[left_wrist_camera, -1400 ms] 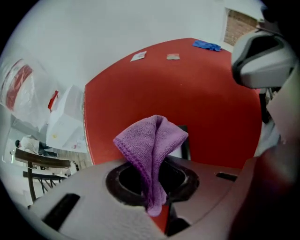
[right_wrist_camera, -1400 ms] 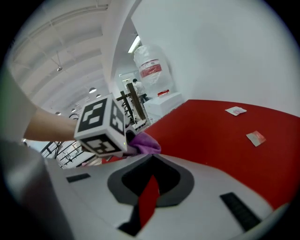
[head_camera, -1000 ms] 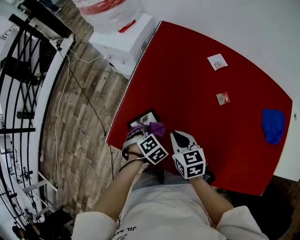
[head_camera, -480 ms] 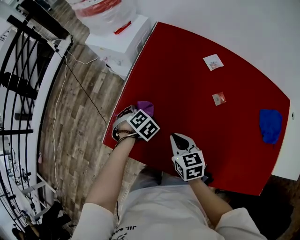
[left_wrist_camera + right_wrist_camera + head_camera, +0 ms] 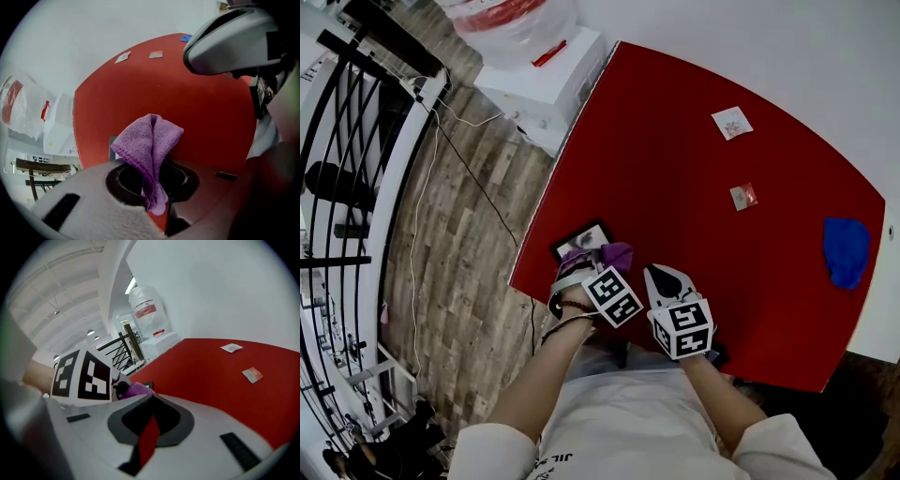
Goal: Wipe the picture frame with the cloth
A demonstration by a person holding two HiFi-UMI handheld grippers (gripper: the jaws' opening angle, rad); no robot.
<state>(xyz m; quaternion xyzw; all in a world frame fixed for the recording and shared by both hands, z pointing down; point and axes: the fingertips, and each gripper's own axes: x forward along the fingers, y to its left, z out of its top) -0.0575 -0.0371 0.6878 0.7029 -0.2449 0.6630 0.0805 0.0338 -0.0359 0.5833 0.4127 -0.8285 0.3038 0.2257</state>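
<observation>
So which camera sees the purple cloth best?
The left gripper view: the purple cloth fills its middle, pinched in the jaws. The head view shows only a small purple bit by the picture frame; the right gripper view, just a sliver.

cloth [image 5: 150, 140] purple, fuzzy knit; table [image 5: 675, 187] matt red; floor [image 5: 478, 244] wood planks.

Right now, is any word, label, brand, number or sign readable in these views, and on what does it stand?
None reads clearly.
Red print, blurred: plastic bag.
Print too small: white packet and red-marked packet on the red table.
Dark lettering, too small: person's shirt.
Square markers, no letters: cubes on left gripper and right gripper.
</observation>
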